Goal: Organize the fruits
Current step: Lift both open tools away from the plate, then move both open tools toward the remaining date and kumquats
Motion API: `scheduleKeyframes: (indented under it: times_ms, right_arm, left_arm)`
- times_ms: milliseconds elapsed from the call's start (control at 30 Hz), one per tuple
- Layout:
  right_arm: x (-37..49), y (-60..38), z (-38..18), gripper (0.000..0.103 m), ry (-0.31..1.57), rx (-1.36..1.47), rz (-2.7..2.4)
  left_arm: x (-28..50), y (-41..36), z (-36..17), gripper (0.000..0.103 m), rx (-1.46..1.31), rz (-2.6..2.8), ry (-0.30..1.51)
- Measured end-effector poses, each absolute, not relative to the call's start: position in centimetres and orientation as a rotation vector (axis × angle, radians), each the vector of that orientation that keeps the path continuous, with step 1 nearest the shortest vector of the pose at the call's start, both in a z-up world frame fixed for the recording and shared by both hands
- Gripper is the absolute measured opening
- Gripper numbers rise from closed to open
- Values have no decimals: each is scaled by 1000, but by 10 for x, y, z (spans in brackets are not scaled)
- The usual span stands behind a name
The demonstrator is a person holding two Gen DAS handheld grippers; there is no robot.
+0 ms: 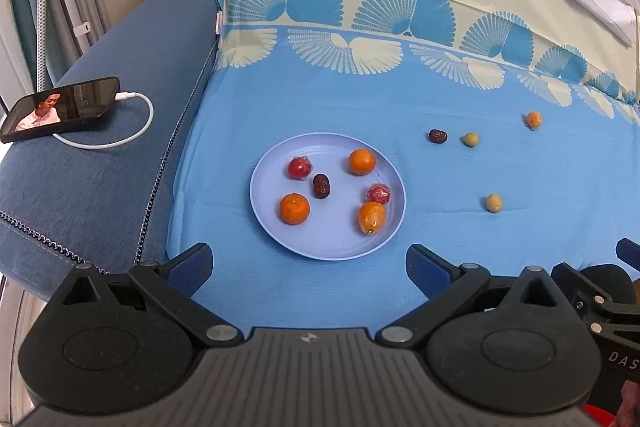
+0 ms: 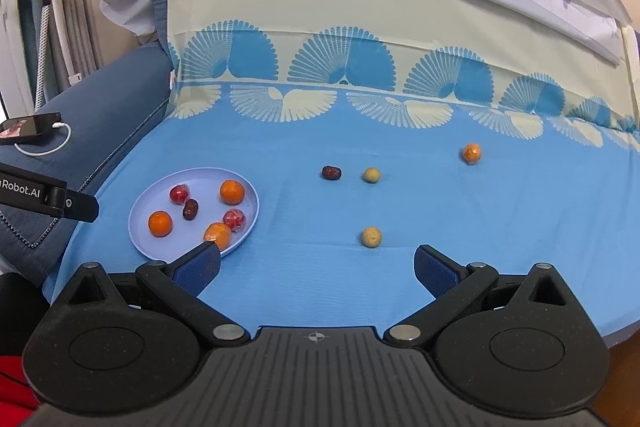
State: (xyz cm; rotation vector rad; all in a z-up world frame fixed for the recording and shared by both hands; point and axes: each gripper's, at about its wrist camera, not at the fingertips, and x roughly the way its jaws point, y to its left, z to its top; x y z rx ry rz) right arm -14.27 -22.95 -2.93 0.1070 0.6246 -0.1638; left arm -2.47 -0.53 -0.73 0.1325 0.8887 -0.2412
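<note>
A pale blue plate (image 1: 320, 247) (image 2: 144, 219) lies on the blue cloth and holds several fruits: two oranges, an oblong orange fruit, two red wrapped fruits and a dark date (image 1: 321, 185). Loose on the cloth to its right are a dark date (image 1: 437, 136) (image 2: 331, 172), two yellow-green fruits (image 1: 471, 139) (image 1: 494, 203) (image 2: 371, 236) and a small orange fruit (image 1: 533, 119) (image 2: 471, 152). My left gripper (image 1: 310, 265) hangs open just short of the plate's near rim. My right gripper (image 2: 318, 267) stands open and empty, with the nearer yellow-green fruit just beyond its fingertips.
A phone (image 1: 60, 109) on a white charging cable rests on the dark blue sofa arm (image 1: 120, 167) at the left. The patterned cloth runs up the backrest (image 2: 360, 27) behind. The cloth's edge drops off at the near right (image 2: 624, 331).
</note>
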Motion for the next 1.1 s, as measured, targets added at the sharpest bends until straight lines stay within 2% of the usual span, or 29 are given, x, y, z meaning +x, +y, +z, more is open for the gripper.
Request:
scheduleKeyframes:
  times_ms: [1100]
  right_arm:
    - [-135, -257, -35, 102, 639, 213, -223]
  left_arm:
    - [-17, -46, -13, 103, 202, -311, 897]
